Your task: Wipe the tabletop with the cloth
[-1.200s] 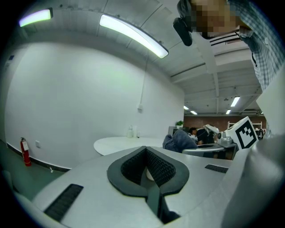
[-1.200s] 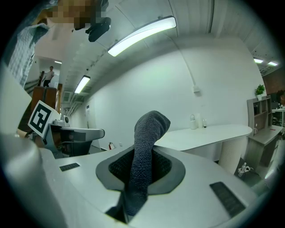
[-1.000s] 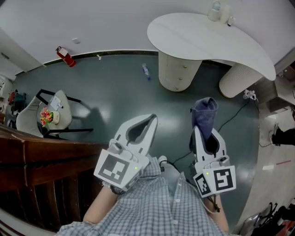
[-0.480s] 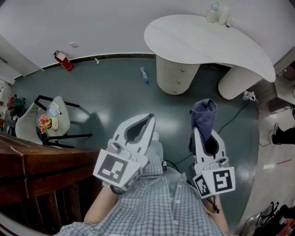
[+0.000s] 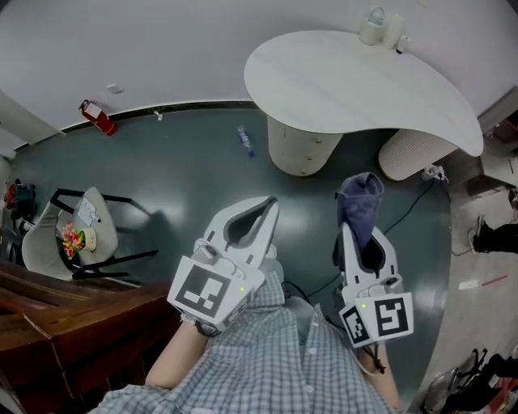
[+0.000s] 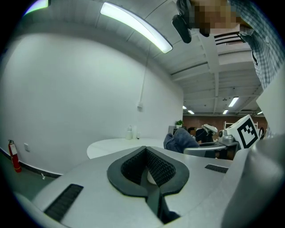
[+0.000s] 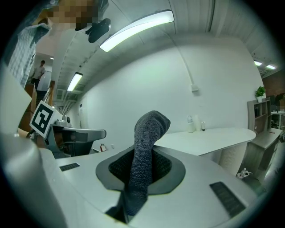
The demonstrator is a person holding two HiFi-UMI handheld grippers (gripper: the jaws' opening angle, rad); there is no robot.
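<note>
A white curved tabletop (image 5: 356,81) stands ahead on two pale pedestals, still some way from both grippers. My right gripper (image 5: 360,237) is shut on a dark blue-grey cloth (image 5: 358,198), which sticks up past the jaws. In the right gripper view the cloth (image 7: 149,147) rises from the closed pads of that gripper (image 7: 142,176), with the tabletop (image 7: 209,138) beyond. My left gripper (image 5: 261,209) is shut and holds nothing; its pads (image 6: 167,171) meet in the left gripper view, where the tabletop (image 6: 111,147) and the cloth (image 6: 180,139) show behind.
Two small bottles (image 5: 382,24) stand at the table's far edge. On the dark green floor lie a plastic bottle (image 5: 244,139) and a cable (image 5: 409,206). A fire extinguisher (image 5: 95,117) leans by the wall, a chair (image 5: 77,234) stands at left, brown wooden furniture (image 5: 65,323) at lower left.
The table, the chair and the floor have slid left and slightly down in the head view as the person moves. Both grippers keep their pose, the cloth still held.
</note>
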